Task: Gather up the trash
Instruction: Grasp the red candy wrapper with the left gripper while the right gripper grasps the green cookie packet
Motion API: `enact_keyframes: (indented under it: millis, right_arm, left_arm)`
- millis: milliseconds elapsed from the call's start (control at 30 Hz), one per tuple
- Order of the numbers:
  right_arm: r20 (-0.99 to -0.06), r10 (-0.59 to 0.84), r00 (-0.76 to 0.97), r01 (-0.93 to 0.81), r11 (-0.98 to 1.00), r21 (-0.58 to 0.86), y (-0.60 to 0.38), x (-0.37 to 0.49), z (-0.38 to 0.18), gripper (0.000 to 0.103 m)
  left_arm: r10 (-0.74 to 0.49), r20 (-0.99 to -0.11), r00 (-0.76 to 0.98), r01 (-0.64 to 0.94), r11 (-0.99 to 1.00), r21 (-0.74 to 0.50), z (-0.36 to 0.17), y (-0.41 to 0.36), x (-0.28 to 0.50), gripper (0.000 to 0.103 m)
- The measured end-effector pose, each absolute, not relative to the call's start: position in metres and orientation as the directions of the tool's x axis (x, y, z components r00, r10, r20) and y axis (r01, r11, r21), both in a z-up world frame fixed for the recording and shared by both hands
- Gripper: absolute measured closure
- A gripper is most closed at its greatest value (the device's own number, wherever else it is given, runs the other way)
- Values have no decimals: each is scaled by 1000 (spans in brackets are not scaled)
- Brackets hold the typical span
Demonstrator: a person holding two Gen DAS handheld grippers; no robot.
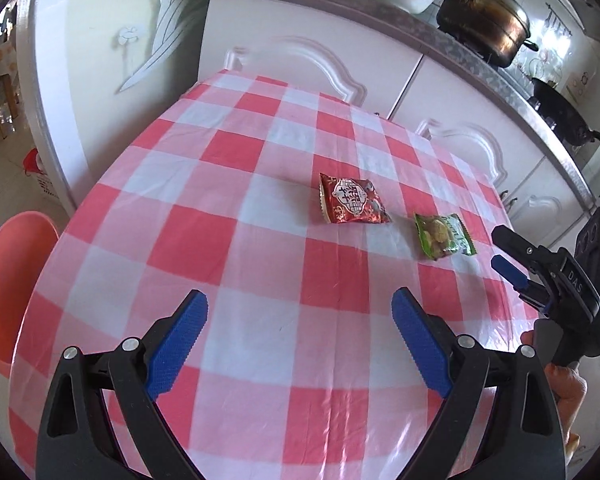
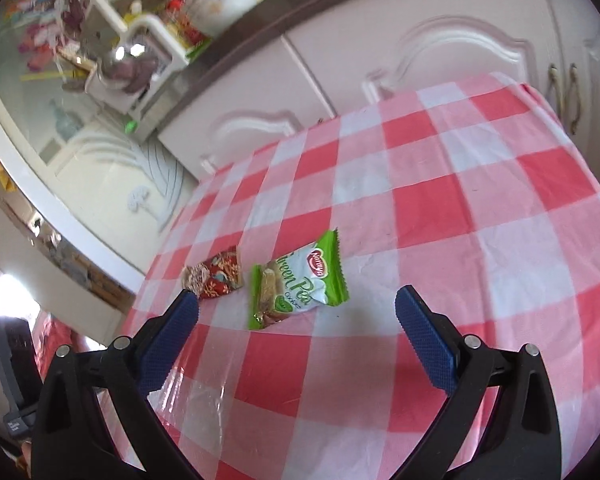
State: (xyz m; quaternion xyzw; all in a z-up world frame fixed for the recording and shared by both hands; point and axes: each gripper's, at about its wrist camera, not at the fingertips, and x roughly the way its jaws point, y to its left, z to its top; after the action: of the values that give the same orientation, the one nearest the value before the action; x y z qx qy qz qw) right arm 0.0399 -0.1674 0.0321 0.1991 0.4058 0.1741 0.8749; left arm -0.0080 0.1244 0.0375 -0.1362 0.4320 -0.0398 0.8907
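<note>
Crinkly foil green pea cookie packet [image 2: 298, 280] at 12 o'clock of the wide-spread right gripper [image 2: 296, 312]; left gripper [image 1: 300, 312] likewise wide, empty. Risk: packet skids on the slick counter [image 2: 460, 220] cover.

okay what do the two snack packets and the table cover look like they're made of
Red packet: probably metallised plastic film; it glints and creases sharply. Green packet: glossy printed plastic film with crimped, saw-toothed ends. Table cover: red-and-white checked cloth or print, seemingly under a clear plastic sheet, given the shiny wrinkles near the front edge.
</note>
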Motion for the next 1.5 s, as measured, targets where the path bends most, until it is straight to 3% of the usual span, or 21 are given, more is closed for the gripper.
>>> enact_keyframes:
  millis: [367, 633, 767, 1267, 1367, 1433, 1500]
  right_arm:
    - [-748, 316, 584, -250, 946, 205, -111, 52, 27, 4]
    - [-755, 290, 588, -242, 954, 178, -109, 59, 23, 6]
    - [-760, 294, 580, -253, 952, 175, -108, 60, 21, 21]
    - [-762, 313, 567, -260, 946, 195, -108, 66, 14, 12]
    - [-758, 319, 569, -257, 944, 204, -110, 67, 14, 15]
    - [-756, 306, 578, -241, 950, 201, -113, 67, 14, 23]
    - [-755, 299, 584, -231, 952, 199, -116, 67, 14, 36]
  left_arm:
    - [-206, -745, 635, -43, 953, -300, 41, 109, 34, 11]
    - [-244, -733, 635, -4, 948, -319, 40, 89, 67, 11]
    - [-241, -744, 623, 12, 954, -298, 35, 79, 83, 11]
    - [-155, -784, 601, 9, 982, -188, 9, 62, 115, 11]
    - [-97, -781, 617, -1, 992, -124, 8, 56, 114, 22]
    - [-85, -775, 626, -1, 994, -110, 9, 56, 114, 36]
    - [-92, -771, 630, 0, 993, -118, 11, 57, 113, 38]
